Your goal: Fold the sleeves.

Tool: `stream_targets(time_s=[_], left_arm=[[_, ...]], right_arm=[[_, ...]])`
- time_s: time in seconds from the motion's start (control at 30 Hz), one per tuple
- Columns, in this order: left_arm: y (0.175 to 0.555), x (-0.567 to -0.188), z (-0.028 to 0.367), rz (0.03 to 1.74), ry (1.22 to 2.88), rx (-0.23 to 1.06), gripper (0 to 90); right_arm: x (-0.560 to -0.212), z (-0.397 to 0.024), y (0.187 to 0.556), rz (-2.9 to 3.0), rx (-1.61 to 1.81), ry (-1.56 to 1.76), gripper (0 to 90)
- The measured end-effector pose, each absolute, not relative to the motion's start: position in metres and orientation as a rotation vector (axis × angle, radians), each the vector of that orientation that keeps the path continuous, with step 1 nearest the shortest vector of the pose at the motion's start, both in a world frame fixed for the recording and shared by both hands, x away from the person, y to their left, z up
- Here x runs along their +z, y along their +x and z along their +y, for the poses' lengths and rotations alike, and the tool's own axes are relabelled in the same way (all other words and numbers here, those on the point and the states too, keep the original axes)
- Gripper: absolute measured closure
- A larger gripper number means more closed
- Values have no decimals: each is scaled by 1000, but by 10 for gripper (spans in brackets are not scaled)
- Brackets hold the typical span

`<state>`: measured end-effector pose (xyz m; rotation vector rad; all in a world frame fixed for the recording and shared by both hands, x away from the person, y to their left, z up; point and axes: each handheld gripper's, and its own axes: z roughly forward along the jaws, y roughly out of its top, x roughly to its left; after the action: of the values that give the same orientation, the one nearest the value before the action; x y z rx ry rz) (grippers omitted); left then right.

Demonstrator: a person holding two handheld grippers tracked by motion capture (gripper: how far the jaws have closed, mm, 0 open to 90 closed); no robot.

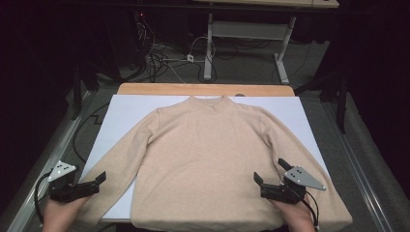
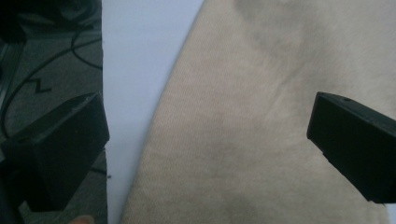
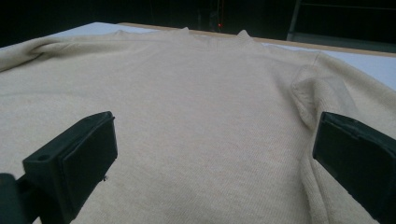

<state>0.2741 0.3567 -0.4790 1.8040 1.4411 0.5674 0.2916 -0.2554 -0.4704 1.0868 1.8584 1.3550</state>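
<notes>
Left gripper and right gripper — both low, fingers spread wide — held in the person's hands.

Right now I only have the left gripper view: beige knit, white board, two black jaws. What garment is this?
Observer: A beige sweater, spread flat with the collar at the far side.
Operator: Which part is the left tool over?
Observer: The left tool hovers open at the sweater's left sleeve, near the cuff.
Operator: And the other hand?
Observer: The right tool is open too, above the hem beside the right sleeve.
</notes>
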Motion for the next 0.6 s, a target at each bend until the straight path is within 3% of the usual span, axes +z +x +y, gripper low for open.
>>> stream_targets(time_s=[0.23,0.3,0.43,0.47,0.53,0.6], left_arm=[[280,-484,357,1496,1870,512,24],[281,-486,358,1499,1888,507,115],[284,-488,357,1541,1904,488,186],[282,-488,356,1539,1896,502,269],[282,-488,356,1541,1892,506,303],[281,-488,358,1544,1875,516,407]], right_arm=[[-471,-255,290,1863,1351,1078,6],[-470,-254,289,1868,1349,1073,7],[-471,-253,289,1869,1349,1073,9],[-472,-253,288,1877,1343,1071,10],[-472,-252,288,1877,1343,1072,10],[-471,-252,288,1874,1345,1076,10]])
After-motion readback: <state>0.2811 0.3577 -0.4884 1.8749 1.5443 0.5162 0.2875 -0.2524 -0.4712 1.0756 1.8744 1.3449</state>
